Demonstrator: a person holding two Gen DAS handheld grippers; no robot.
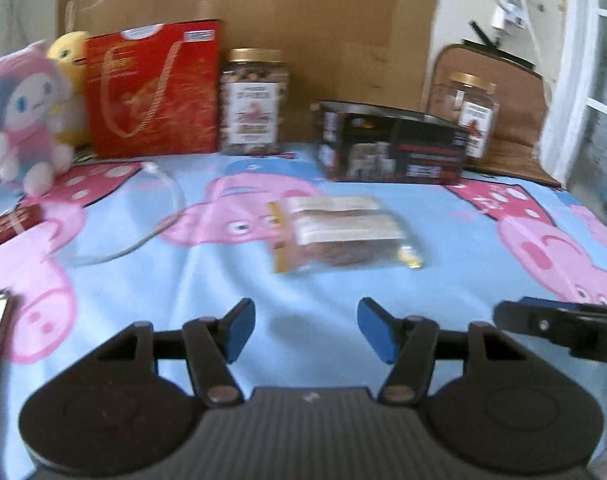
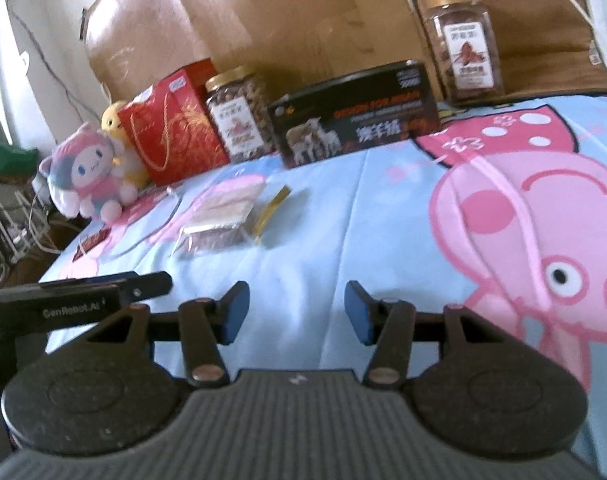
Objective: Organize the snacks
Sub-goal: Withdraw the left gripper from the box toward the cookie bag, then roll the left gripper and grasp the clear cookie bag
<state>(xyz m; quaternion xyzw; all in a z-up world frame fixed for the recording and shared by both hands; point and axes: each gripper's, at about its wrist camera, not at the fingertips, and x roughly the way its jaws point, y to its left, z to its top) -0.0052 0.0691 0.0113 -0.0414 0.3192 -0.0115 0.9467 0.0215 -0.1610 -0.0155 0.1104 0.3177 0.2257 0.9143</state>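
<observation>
A clear snack packet with a gold edge lies flat on the blue cartoon sheet. Behind it stand a black box, a red gift bag, a gold-lidded jar and a second jar. My left gripper hangs open short of the packet, nothing between its blue pads. My right gripper is open too, with only sheet between its fingers. Each gripper shows at the edge of the other's view.
Two plush toys sit at the left by the gift bag. A white cable curls over the sheet, and a small red packet lies near the left edge. A big cardboard box stands behind everything.
</observation>
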